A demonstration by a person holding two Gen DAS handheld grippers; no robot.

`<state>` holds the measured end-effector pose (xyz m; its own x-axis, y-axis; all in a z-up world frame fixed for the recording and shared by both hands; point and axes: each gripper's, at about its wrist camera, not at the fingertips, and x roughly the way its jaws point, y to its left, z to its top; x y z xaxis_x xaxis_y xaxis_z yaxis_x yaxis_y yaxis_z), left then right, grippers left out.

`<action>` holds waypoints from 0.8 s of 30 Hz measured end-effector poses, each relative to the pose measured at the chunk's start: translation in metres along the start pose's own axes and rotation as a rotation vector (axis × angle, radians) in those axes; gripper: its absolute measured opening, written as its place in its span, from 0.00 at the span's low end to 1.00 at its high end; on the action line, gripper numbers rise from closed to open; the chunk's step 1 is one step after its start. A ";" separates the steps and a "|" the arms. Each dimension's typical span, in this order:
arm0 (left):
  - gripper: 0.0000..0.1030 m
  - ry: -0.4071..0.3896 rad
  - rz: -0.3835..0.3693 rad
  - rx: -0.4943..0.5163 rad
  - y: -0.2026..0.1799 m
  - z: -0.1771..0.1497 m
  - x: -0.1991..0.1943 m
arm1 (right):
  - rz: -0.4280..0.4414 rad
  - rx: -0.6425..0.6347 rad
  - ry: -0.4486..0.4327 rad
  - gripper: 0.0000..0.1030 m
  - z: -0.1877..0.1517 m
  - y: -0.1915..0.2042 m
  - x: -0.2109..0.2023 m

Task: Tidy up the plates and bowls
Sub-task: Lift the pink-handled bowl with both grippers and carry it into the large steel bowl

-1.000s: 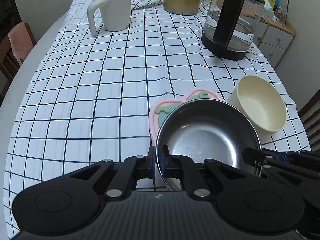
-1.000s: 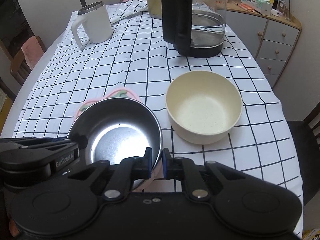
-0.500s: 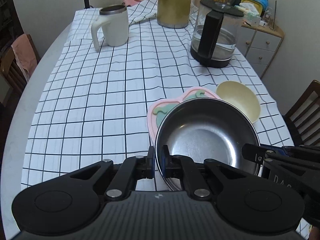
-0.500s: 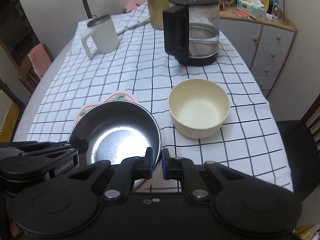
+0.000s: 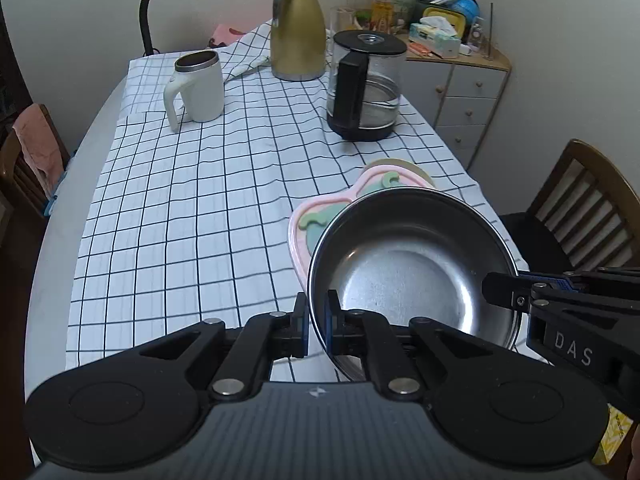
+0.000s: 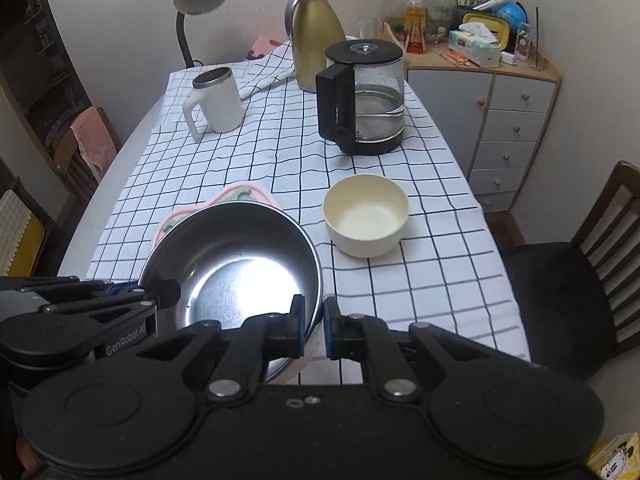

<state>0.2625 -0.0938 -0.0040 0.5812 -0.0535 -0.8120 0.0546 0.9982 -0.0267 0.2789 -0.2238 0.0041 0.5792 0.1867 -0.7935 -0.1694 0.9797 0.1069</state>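
Both grippers on the steel bowl

Left gripper [image 5: 317, 322] and right gripper [image 6: 313, 326] each pinch the steel bowl [image 5: 408, 276] rim; pink plate [image 5: 320, 216] under it, cream bowl [image 6: 366, 216] just beside.

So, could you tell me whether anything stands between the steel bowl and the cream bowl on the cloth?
Nothing visible does. The steel bowl is held by both grippers, and only bare checked cloth lies between it and the cream bowl. The pink plate sits behind the steel bowl.
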 end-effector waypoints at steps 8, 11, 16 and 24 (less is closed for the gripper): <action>0.06 -0.002 -0.031 0.048 -0.021 -0.036 -0.033 | -0.036 0.021 -0.029 0.09 -0.039 -0.003 -0.044; 0.06 0.002 -0.046 0.070 -0.030 -0.051 -0.041 | -0.047 0.036 -0.026 0.09 -0.055 -0.006 -0.055; 0.07 0.033 -0.086 0.108 -0.047 -0.074 -0.046 | -0.066 0.073 -0.009 0.09 -0.082 -0.015 -0.068; 0.07 0.093 -0.124 0.178 -0.072 -0.112 -0.035 | -0.099 0.143 0.029 0.09 -0.128 -0.035 -0.076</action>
<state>0.1472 -0.1610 -0.0388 0.4839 -0.1644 -0.8595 0.2677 0.9629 -0.0334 0.1389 -0.2815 -0.0163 0.5640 0.0883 -0.8210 0.0041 0.9939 0.1098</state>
